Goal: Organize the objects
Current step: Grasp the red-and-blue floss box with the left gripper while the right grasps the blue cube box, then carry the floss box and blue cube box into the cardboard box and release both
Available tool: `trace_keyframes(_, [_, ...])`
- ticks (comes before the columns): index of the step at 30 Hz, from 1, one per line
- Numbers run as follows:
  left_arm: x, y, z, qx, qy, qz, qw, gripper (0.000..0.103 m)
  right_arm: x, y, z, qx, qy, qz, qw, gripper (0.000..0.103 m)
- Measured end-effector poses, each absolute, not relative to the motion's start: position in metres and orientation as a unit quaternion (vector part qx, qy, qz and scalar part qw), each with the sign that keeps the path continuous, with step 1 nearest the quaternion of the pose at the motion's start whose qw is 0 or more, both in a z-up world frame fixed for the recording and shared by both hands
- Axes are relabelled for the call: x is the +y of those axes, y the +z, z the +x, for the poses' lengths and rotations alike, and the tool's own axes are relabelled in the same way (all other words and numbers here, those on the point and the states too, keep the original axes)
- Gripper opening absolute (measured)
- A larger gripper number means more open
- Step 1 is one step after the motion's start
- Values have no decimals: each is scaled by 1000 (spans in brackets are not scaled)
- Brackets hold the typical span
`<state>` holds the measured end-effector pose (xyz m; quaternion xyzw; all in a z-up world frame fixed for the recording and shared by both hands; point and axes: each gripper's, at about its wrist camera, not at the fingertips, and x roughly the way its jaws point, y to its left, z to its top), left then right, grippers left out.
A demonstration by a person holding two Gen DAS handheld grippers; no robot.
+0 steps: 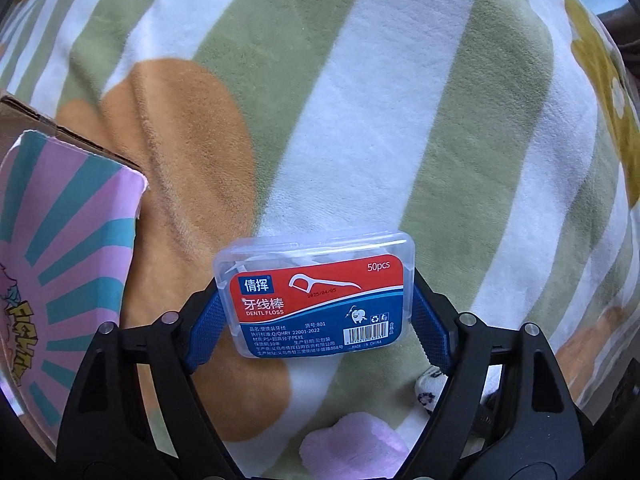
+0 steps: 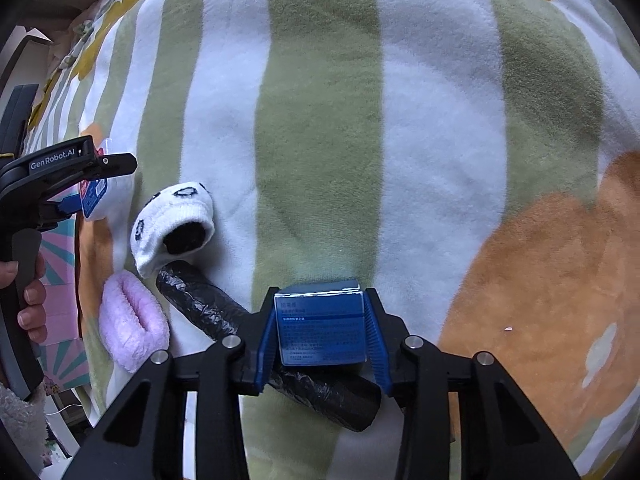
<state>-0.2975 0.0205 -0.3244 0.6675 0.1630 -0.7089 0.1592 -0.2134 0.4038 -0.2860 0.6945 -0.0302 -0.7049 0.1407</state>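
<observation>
A clear plastic dental floss box with a red and blue label sits between the blue pads of my left gripper, which is shut on its two short sides above the striped blanket. In the right wrist view, my right gripper is shut on a small blue carton, held just above a black roll of bags. The left gripper shows at the left edge of that view with the floss box in it, a hand on its handle.
A green and white striped fleece blanket covers the surface. A cardboard box with a pink and teal lining stands at the left. A white panda sock, a pink fluffy item and the black roll lie close together.
</observation>
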Motion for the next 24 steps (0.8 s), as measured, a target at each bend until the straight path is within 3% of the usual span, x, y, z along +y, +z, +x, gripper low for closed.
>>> trace_keyframes(13, [6, -252, -256, 172, -749, 621, 153, 80, 424, -217, -192, -14, -746, 649, 150, 36])
trace_keyframes(19, [29, -207, -210, 164, -768, 602, 148, 80, 362, -162, -191, -8, -763, 627, 158, 36])
trace_keyframes(24, [35, -174, -165, 131, -783, 594, 130, 80, 313, -151, -173, -7, -775, 611, 160, 36])
